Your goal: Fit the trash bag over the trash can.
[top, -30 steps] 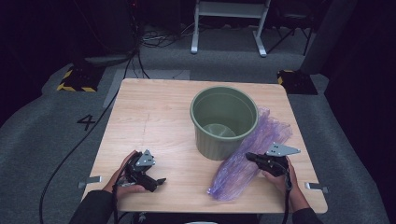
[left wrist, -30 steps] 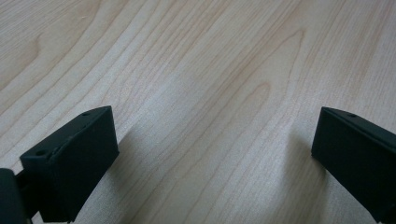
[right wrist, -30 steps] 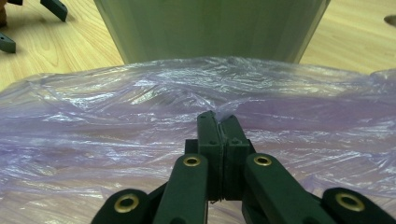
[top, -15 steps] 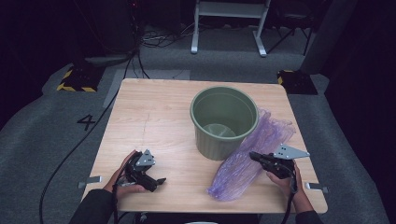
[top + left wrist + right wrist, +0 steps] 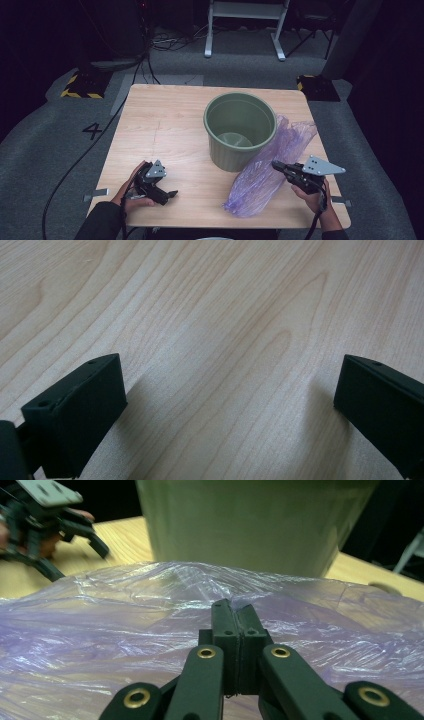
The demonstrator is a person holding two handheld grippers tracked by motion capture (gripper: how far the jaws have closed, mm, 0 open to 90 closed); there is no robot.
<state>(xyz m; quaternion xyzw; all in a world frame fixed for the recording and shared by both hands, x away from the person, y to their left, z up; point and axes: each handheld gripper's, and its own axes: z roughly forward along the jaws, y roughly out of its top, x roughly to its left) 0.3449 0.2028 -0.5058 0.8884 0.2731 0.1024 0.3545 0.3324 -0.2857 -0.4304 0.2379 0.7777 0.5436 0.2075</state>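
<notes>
Table (image 5: 170,125), bin (image 5: 240,131) upright mid-right; purple bag (image 5: 270,167) lies beside it, touching: light, limp, slippery, best pinched at an edge. Right gripper (image 5: 278,166) jaws closed at bag; a pinch unclear. Left gripper (image 5: 170,195) wide open, empty.

Counter (image 5: 165,125): light wood, visible grain, smooth matt finish. Bucket (image 5: 240,131): green plastic, matt, smooth wall. Bag (image 5: 265,172): thin translucent purple plastic film, crinkled, glossy highlights. Left hand-held gripper (image 5: 227,415): matt black plastic jaws. Right hand-held gripper (image 5: 233,615): matt black plastic, brass-coloured metal pivots, grey plate (image 5: 324,166) on top. Floor (image 5: 65,130): grey carpet, rough.
</notes>
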